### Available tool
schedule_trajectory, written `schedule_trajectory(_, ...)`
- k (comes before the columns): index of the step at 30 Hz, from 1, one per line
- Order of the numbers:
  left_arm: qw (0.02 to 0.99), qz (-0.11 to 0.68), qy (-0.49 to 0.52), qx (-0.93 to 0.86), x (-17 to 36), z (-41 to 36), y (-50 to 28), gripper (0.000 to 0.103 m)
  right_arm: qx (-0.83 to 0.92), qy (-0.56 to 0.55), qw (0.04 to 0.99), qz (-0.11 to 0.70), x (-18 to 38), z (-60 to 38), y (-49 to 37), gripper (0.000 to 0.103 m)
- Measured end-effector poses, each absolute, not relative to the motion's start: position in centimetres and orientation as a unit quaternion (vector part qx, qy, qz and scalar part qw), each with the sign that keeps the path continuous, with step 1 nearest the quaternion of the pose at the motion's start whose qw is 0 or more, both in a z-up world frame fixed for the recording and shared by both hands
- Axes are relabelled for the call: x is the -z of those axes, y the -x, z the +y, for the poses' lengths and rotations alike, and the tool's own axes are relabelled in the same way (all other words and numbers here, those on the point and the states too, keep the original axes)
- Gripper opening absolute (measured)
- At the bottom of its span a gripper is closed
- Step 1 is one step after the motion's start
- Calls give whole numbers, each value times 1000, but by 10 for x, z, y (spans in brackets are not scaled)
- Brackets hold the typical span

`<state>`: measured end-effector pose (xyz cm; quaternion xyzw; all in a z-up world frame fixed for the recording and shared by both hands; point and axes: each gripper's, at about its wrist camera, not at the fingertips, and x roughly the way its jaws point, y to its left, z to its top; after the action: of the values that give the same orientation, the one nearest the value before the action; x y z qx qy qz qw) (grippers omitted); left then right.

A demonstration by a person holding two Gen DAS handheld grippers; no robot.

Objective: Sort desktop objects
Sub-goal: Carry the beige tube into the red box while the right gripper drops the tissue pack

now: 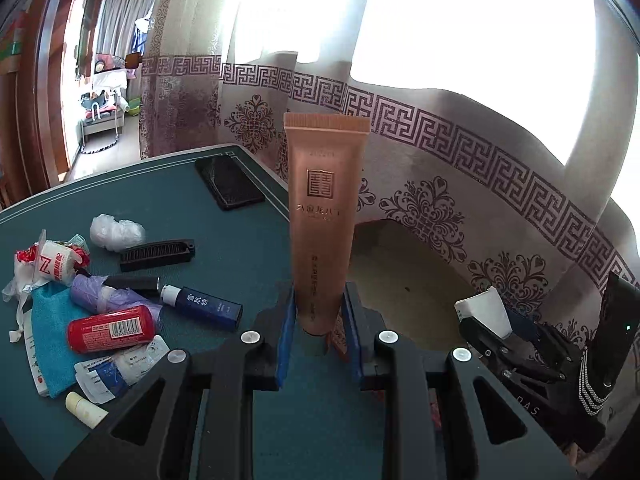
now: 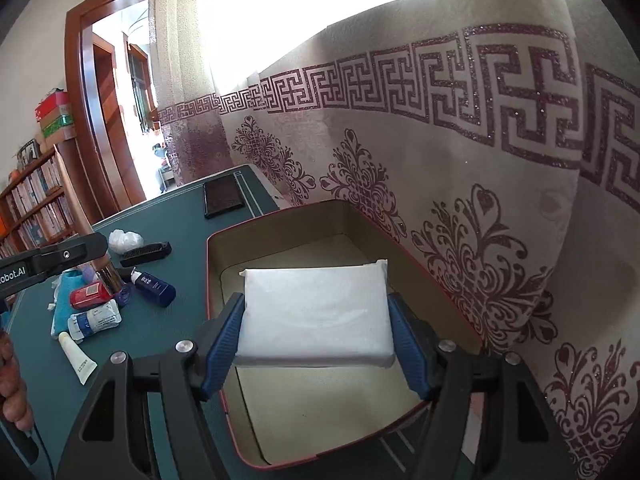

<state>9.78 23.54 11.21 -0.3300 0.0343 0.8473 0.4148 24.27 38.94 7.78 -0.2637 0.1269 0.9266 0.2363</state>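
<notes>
My left gripper [image 1: 319,322] is shut on a rose-gold cosmetic tube [image 1: 325,216], held upright above the green table near the box. My right gripper [image 2: 316,330] is shut on a white tissue pack [image 2: 316,312] and holds it over the open red-rimmed cardboard box [image 2: 224,240]. The right gripper with the white pack [image 1: 486,312] also shows at the right of the left wrist view. The left gripper [image 2: 52,260] shows at the left of the right wrist view.
A pile lies on the green table [image 1: 240,248]: red bottle [image 1: 112,328], navy bottle [image 1: 208,306], black comb [image 1: 158,255], blue cloth [image 1: 50,344], purple bag, sachets, cream tube [image 2: 78,356]. A black phone [image 1: 228,182] lies at the far edge. A patterned curtain [image 2: 480,160] hangs behind the box.
</notes>
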Motion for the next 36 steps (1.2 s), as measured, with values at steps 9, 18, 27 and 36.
schedule_trajectory(9, 450, 55, 337, -825, -110, 288, -115, 25, -923, 266, 247, 130, -69, 404, -251, 74)
schedule_trajectory(18, 465, 62, 336, -817, -105, 308, -125, 77, -920, 262, 255, 144, -66, 416, -256, 82)
schedule_trajectory(27, 412, 33, 343, -844, -106, 274, -102, 77, -920, 261, 253, 146, -67, 413, -256, 83)
schedule_trajectory(36, 353, 9, 340, -872, -104, 229, -84, 79, -917, 270, 268, 123, -74, 401, -246, 83)
